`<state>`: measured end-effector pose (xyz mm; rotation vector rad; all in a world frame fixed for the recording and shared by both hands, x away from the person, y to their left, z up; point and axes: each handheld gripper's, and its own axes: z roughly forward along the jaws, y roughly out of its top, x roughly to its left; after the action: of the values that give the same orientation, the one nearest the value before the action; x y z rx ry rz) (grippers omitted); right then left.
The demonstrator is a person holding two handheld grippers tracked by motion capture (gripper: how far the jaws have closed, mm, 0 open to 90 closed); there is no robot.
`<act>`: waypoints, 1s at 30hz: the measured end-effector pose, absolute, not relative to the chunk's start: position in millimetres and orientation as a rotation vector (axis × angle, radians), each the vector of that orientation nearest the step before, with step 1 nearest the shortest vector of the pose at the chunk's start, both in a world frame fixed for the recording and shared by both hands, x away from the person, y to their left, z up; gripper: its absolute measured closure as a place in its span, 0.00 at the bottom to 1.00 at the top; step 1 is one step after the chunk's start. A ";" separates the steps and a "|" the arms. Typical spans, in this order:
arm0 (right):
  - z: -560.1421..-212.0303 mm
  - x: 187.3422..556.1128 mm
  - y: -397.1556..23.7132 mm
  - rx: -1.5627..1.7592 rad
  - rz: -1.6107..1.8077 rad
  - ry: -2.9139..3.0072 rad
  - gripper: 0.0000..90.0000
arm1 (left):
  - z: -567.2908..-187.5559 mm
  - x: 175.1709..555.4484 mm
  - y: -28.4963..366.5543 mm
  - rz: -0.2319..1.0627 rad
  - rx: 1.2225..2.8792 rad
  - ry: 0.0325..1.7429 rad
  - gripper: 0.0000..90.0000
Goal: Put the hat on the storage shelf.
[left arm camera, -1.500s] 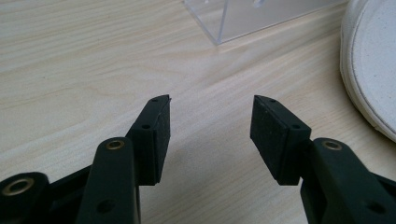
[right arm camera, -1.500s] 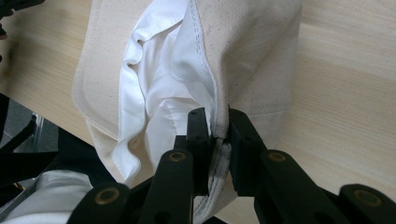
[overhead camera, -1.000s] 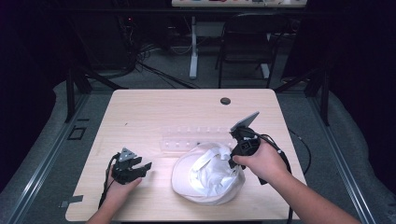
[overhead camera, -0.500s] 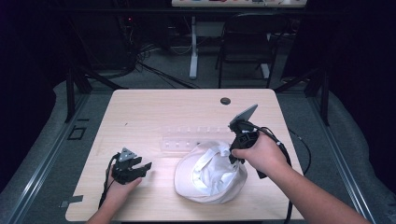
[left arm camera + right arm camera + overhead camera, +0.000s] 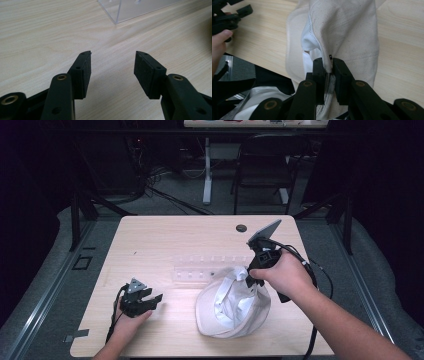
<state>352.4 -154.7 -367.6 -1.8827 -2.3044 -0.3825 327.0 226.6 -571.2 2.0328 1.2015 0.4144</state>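
Note:
A white fabric cap (image 5: 234,306) hangs partly lifted off the wooden table (image 5: 165,240), its brim still near the tabletop. My right gripper (image 5: 251,276) is shut on the cap's edge; in the right gripper view the cap (image 5: 344,32) drapes away from my right gripper (image 5: 329,65), whose pads pinch a fold of the cloth. My left gripper (image 5: 154,300) rests low at the table's front left, held by a hand. In the left gripper view my left gripper (image 5: 112,67) stands open with only bare wood between its pads.
A clear plastic rack (image 5: 207,268) lies flat in the table's middle, just behind the cap; its corner (image 5: 117,12) lies ahead of the left jaws. A dark round grommet (image 5: 241,227) sits near the far edge. A chair and cables stand beyond the table.
My right gripper has risen with the cap's edge, pulling the cloth up from the table. The left gripper has stayed where it was.

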 end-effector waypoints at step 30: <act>-363.2 359.8 -205.7 -1.658 -0.808 -1.755 0.91 | -572.2 327.1 225.0 0.417 2.035 1.198 0.54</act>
<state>359.8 -205.7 -363.2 -1.6575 -1.7548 -0.8082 327.1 225.0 -572.2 2.0351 1.1983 0.4171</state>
